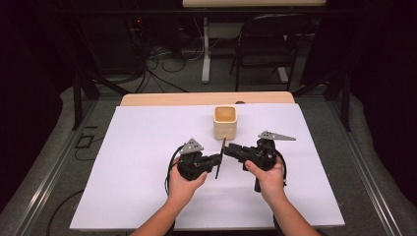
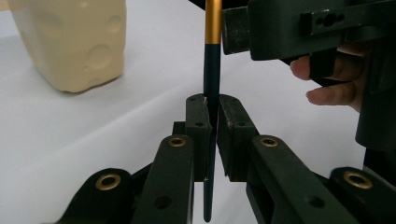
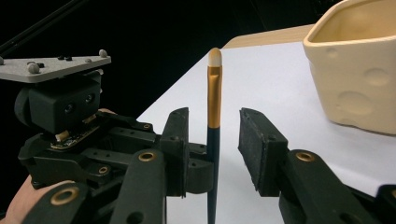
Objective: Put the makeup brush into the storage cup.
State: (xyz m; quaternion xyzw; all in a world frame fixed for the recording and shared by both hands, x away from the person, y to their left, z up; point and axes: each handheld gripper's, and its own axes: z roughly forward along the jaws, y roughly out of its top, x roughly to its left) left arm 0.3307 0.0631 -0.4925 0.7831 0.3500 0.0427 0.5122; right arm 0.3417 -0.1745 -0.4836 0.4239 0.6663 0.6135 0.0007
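One brush (image 1: pixel 221 158) stands near upright between the two tongs, over the middle of the counter (image 1: pixel 147 147). Handle dark, gold ferrule above it, pale tip at the top; in the high view the top leans a little toward the cup (image 1: pixel 225 122).

Left tongs (image 1: pixel 215 160): jaws closed tight on the dark handle, pads pressing it from both sides. In the left gripper view (image 2: pixel 211 116) the handle runs down through the pads, and its lower end hangs free beneath them. Gold ferrule rises above the jaws.

Right tongs (image 1: pixel 231 150): jaws part open, set on either side of the brush. In the right gripper view (image 3: pixel 212 135) the handle stands in the gap; a clear space shows between it and the right-hand pad. On the other side it stands close to the pad, contact not resolvable. No grip seen here.

Both tongs point inward at each other and meet at the brush. Each is held in a hand, forearms entering from the near edge.

Cup: cream, squarish, dimpled sides, open top, upright on the counter just beyond the brush and apart from it. White sheet covers the counter; wood edge shows at the far side.
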